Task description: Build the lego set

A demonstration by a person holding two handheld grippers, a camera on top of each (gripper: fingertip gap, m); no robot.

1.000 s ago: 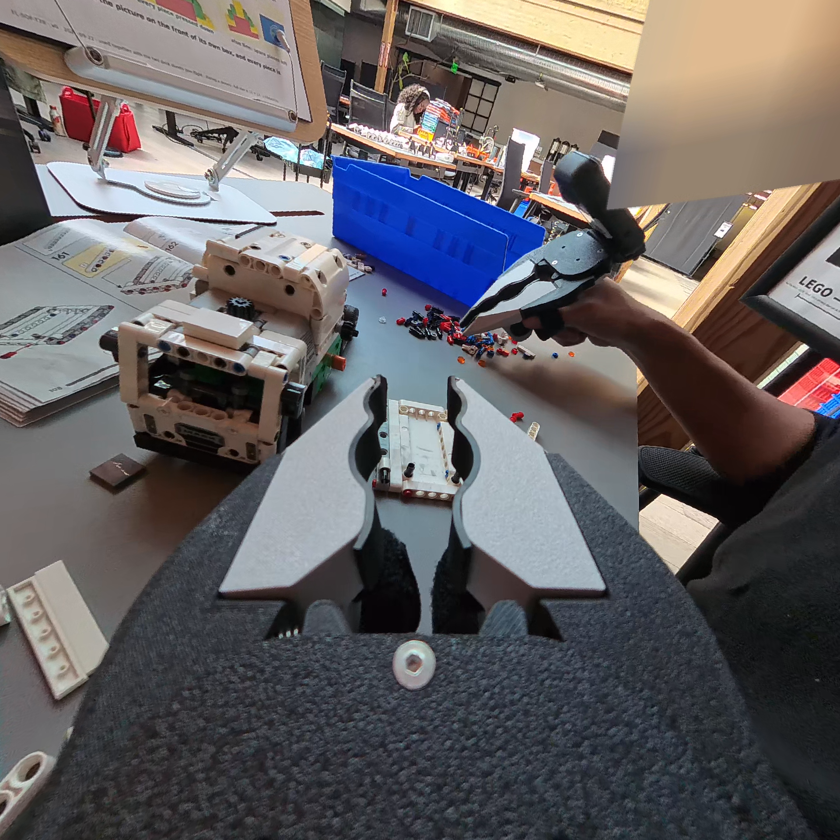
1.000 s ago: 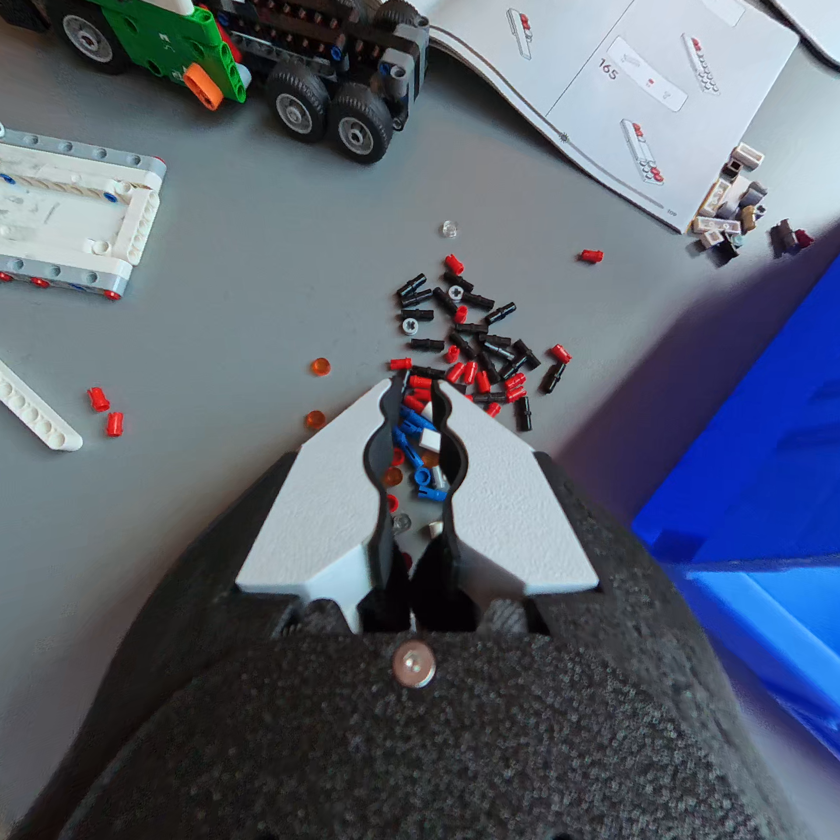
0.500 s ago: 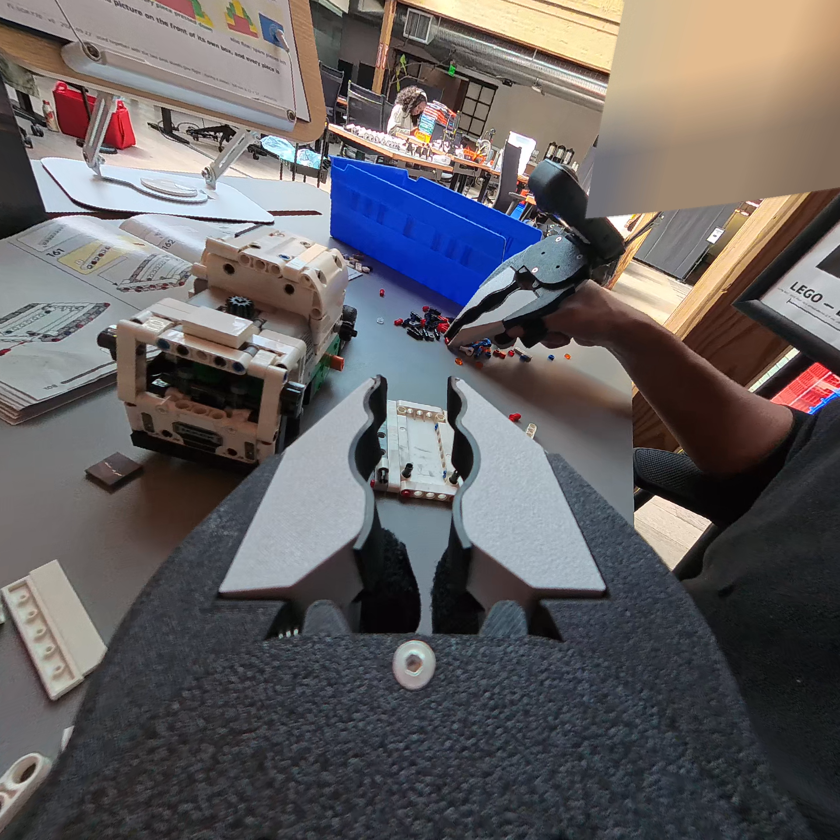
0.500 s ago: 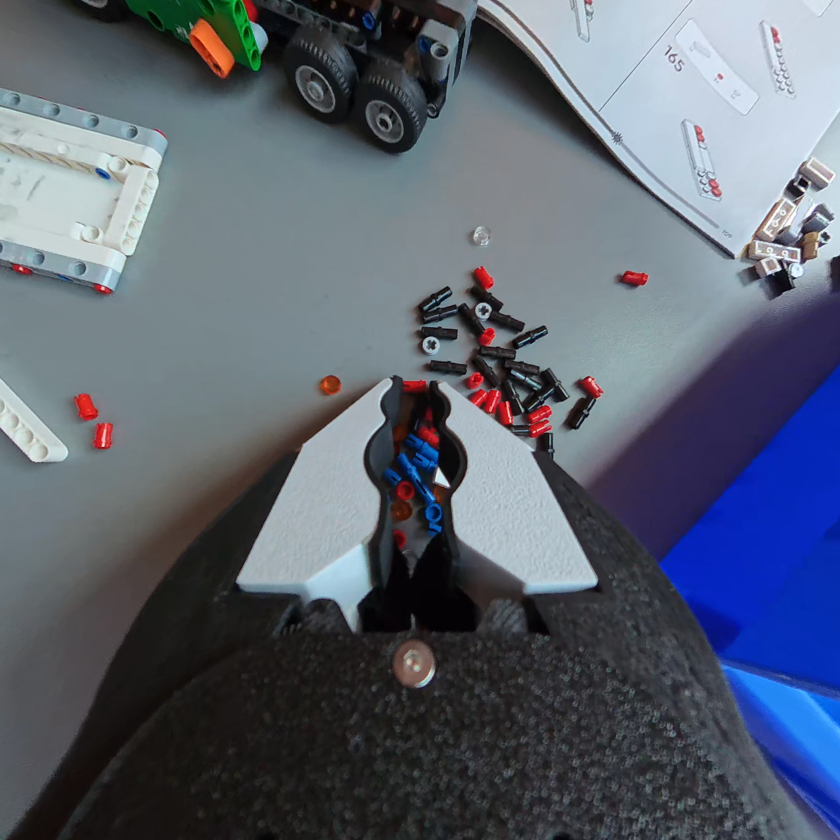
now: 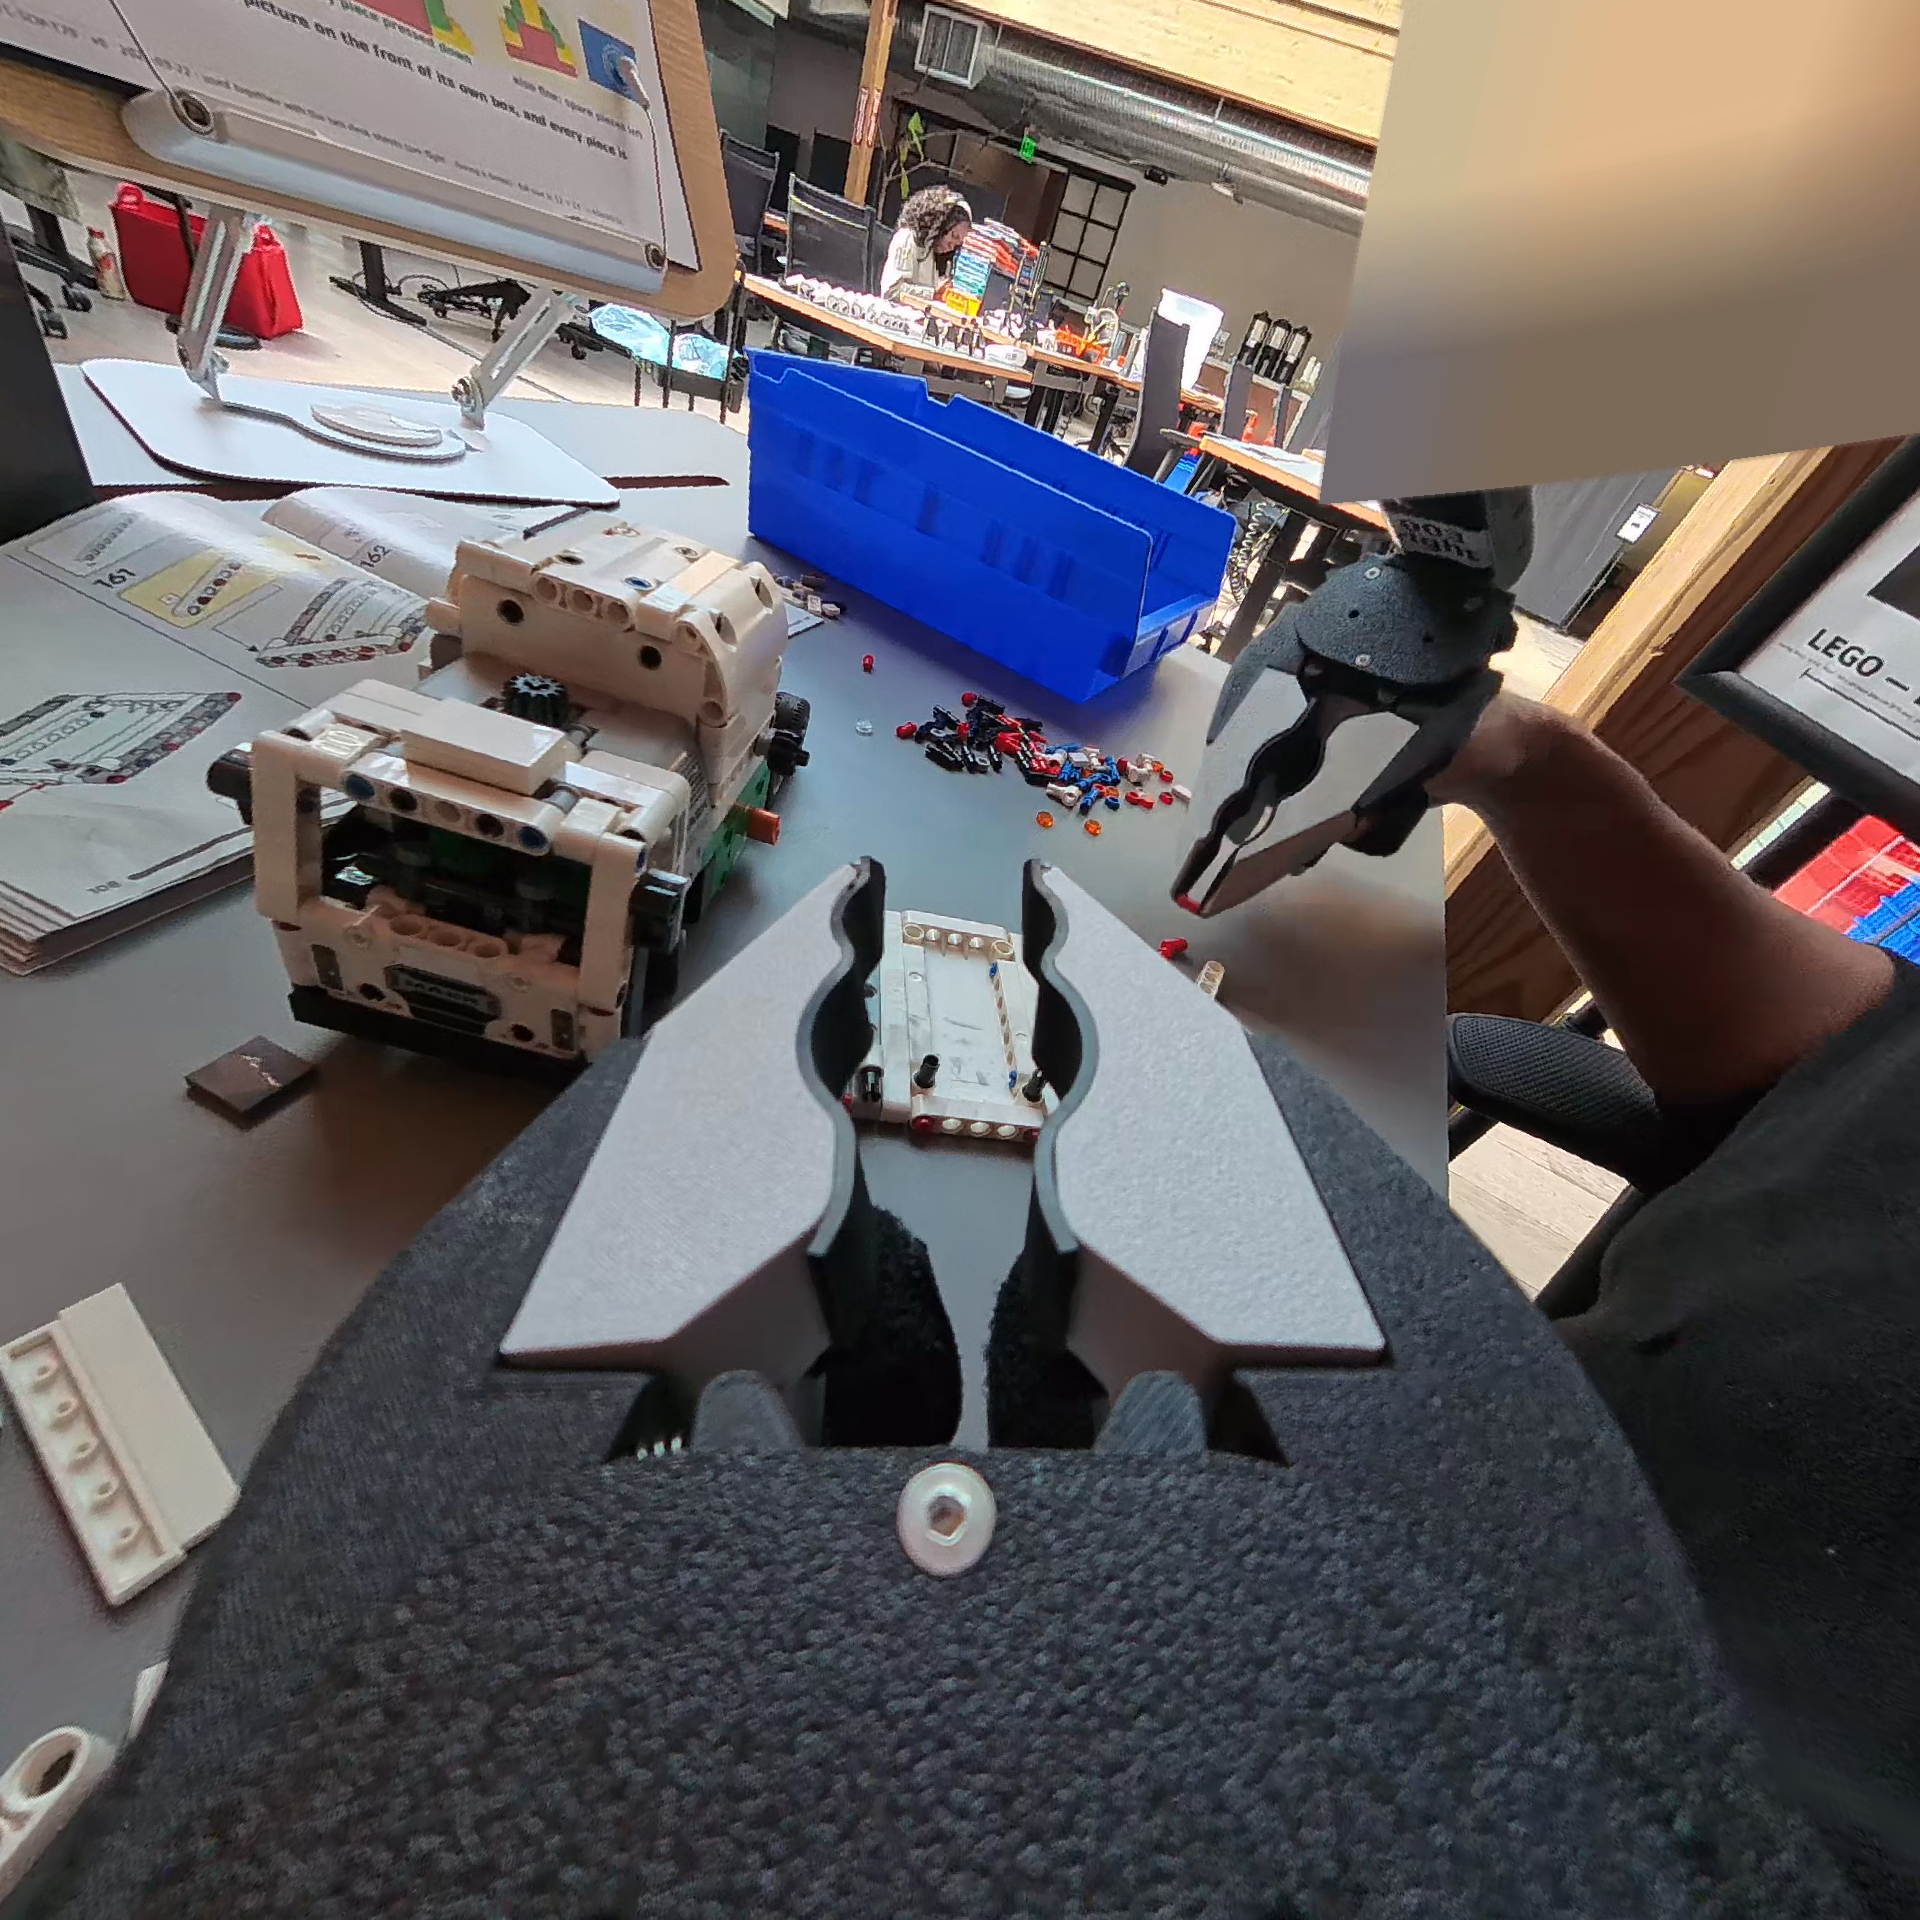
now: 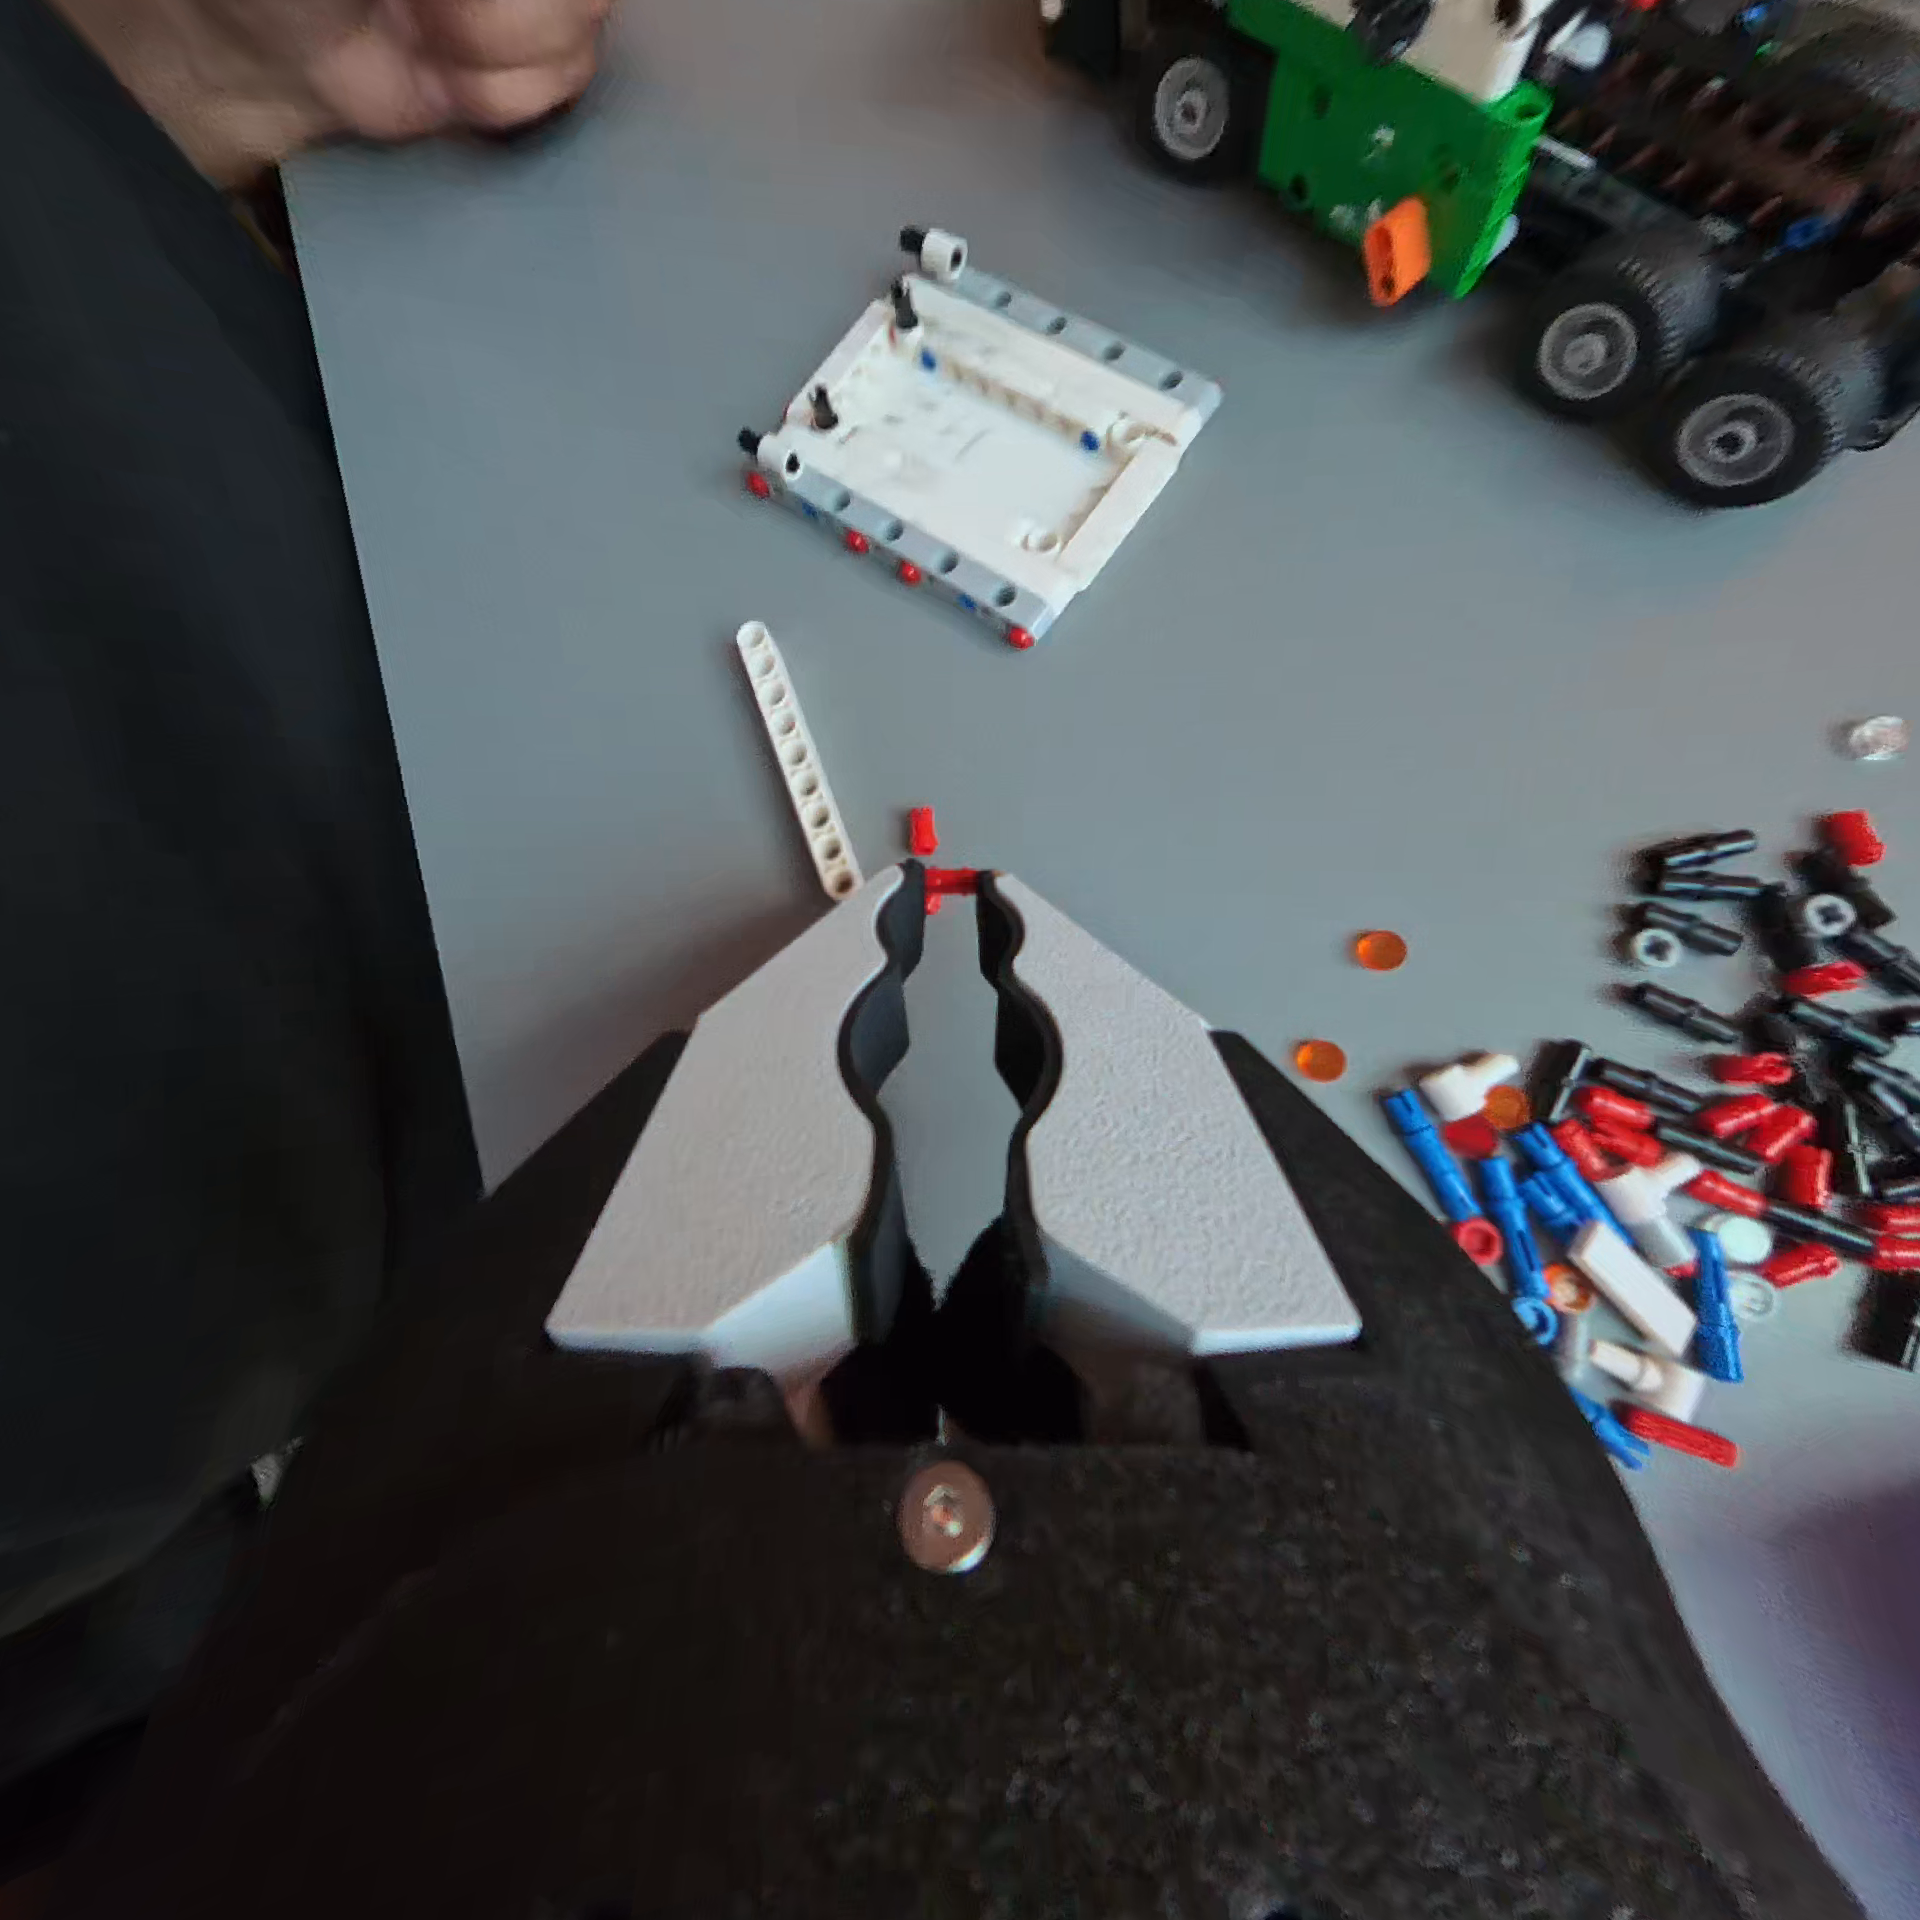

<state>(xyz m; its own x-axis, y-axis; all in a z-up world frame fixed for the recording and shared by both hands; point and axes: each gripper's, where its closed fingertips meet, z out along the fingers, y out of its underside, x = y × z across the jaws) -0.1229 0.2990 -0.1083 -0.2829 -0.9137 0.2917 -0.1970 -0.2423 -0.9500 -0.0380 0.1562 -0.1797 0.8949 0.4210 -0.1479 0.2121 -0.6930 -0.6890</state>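
Note:
My right gripper [image 6: 948, 883] is shut on a small red pin [image 6: 951, 882] at its fingertips, held above the grey table; it also shows in the left wrist view [image 5: 1195, 902]. A white and grey panel assembly [image 6: 977, 436] lies flat ahead of it. My left gripper [image 5: 954, 883] is open and empty, hovering over the same panel [image 5: 951, 1023]. The white and green lego truck [image 5: 499, 821] stands left of it. A loose red pin [image 6: 921, 829] and a white beam [image 6: 798, 758] lie near the right fingertips.
A pile of red, black and blue pins [image 6: 1704, 1122] lies to the right. A blue bin [image 5: 987, 530] stands at the back. An open instruction booklet [image 5: 114, 665] lies left. White plates [image 5: 114, 1444] lie near the left edge. A dark tile [image 5: 251, 1075] lies by the truck. Across from one pair of fingers to the other is roughly 20 centimeters. From the left gripper's tips to the dark tile [image 5: 251, 1075] is close to 15 centimeters.
My right gripper has lifted out of the pin pile with a red pin and swung left towards the panel. My left gripper has stayed over the panel.

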